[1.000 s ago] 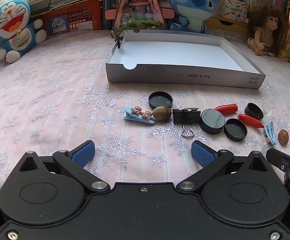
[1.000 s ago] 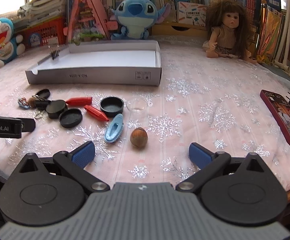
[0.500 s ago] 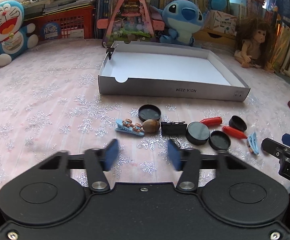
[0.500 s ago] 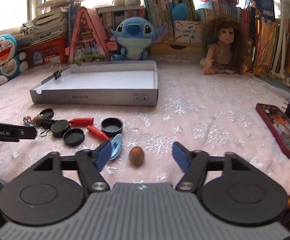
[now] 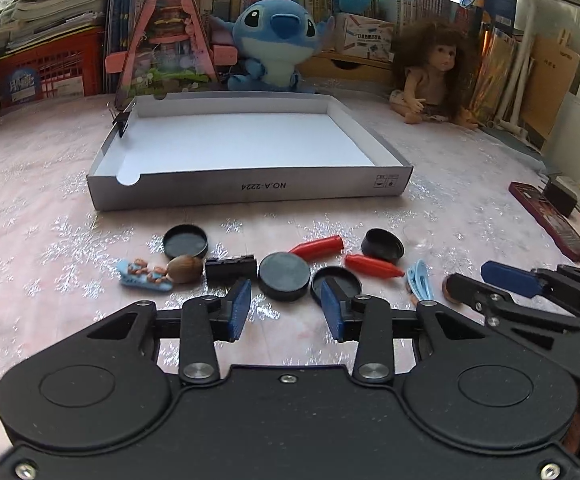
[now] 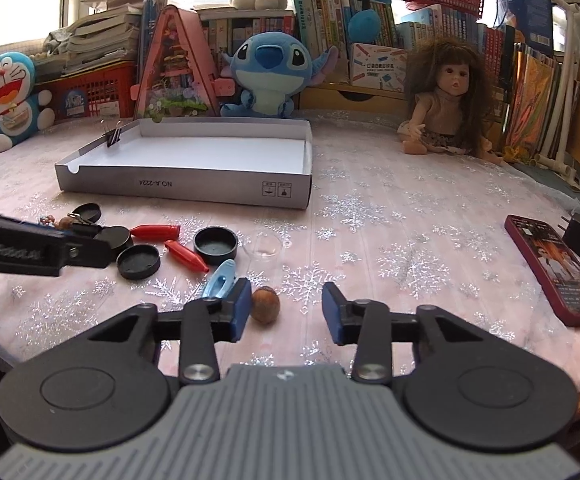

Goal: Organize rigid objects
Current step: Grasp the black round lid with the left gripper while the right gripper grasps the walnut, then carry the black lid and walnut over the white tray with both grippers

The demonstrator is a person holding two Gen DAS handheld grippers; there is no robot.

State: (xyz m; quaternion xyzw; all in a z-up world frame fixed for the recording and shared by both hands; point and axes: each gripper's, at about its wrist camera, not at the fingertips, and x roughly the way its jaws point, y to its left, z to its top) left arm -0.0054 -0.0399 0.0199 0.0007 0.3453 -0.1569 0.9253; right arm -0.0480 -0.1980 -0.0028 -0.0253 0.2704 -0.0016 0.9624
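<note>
shallow white cardboard box, pink snowflake cloth

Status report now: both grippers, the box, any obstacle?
Left gripper and right gripper closing, both empty. White box holds nothing, binder clip on rim. Path clear.

Box front wall: "NO.A-2224", printed upside down. Left gripper arm: "GenRobot.AI", blurred.

Both grippers are chunky black plastic with blue rubber pads on the fingertips and silver screws at the pivots. The left gripper has an all-black body; the right gripper has a ribbed grey cover.
</note>
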